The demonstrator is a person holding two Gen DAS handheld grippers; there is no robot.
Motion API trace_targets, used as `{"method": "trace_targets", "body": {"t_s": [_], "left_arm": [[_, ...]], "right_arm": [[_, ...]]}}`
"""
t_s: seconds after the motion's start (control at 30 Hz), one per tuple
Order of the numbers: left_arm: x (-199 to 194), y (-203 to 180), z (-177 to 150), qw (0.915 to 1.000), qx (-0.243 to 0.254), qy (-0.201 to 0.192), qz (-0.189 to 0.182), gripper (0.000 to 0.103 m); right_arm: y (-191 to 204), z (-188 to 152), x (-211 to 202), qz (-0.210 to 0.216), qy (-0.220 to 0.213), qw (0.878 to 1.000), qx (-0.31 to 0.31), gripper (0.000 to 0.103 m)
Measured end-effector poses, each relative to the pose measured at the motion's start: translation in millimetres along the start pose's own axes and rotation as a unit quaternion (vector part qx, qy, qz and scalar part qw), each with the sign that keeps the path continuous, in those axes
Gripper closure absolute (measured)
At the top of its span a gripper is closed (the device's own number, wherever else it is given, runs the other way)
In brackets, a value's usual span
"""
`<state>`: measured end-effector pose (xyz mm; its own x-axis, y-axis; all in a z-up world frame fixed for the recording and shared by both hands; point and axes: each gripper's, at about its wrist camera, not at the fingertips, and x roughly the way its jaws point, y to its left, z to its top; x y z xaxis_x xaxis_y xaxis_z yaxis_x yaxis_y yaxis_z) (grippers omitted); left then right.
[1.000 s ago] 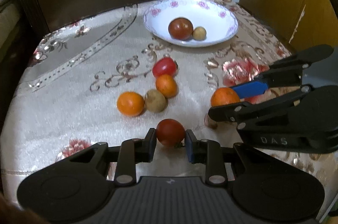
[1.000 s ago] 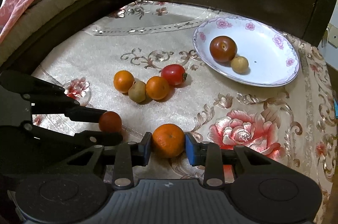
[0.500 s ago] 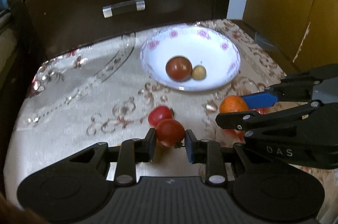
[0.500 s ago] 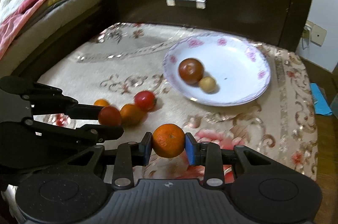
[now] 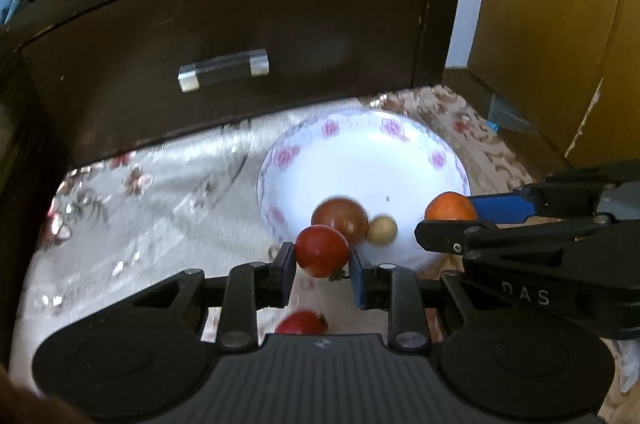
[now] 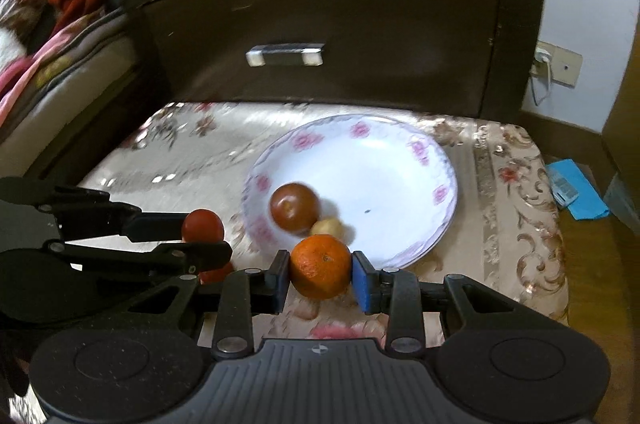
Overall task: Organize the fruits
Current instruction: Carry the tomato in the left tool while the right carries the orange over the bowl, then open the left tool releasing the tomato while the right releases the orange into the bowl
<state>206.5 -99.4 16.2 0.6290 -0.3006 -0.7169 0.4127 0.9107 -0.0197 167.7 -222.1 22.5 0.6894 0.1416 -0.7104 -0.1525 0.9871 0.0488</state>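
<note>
My left gripper is shut on a red tomato and holds it in the air at the near rim of the white flowered plate. My right gripper is shut on an orange, also held at the plate's near rim. The plate holds a dark red tomato and a small tan fruit. In the left wrist view the orange shows at the right; in the right wrist view the red tomato shows at the left.
Another red tomato lies on the floral cloth below my left gripper. A dark drawer front with a metal handle rises close behind the plate. The table's right edge drops to the floor, where a blue item lies.
Both grippers have lifted their fruit off the cloth and carried it forward to the plate's near rim. The other loose fruits have dropped out of view below.
</note>
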Motion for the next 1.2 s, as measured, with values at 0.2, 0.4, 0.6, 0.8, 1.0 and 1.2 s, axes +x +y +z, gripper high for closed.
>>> {"method": "trace_targets", "body": {"t_s": [0.2, 0.4, 0.6, 0.8, 1.0, 1.2], "left_arm": [[16, -1, 20, 1.0, 0.001, -0.007, 0.003, 0.068], [34, 2, 29, 1.0, -0.003, -0.003, 0.009, 0.068], [46, 7, 32, 0.9999, -0.005, -0.002, 0.014, 0.068], [50, 9, 33, 0.9997, -0.002, -0.007, 0.023, 0.068], [52, 8, 34, 0.9997, -0.002, -0.008, 0.024, 0.068], [53, 7, 34, 0.9996, -0.003, -0.009, 0.027, 0.067]], "right_arm": [[-15, 17, 8, -0.008, -0.008, 1.0, 0.021, 0.075], [-23, 26, 24, -0.011, -0.007, 1.0, 0.026, 0.075], [-29, 31, 38, -0.009, -0.006, 0.999, 0.036, 0.075], [-34, 32, 49, -0.002, -0.007, 0.999, 0.048, 0.074], [-35, 33, 51, -0.003, -0.01, 0.999, 0.052, 0.074], [-37, 33, 52, -0.005, -0.011, 0.998, 0.055, 0.073]]}}
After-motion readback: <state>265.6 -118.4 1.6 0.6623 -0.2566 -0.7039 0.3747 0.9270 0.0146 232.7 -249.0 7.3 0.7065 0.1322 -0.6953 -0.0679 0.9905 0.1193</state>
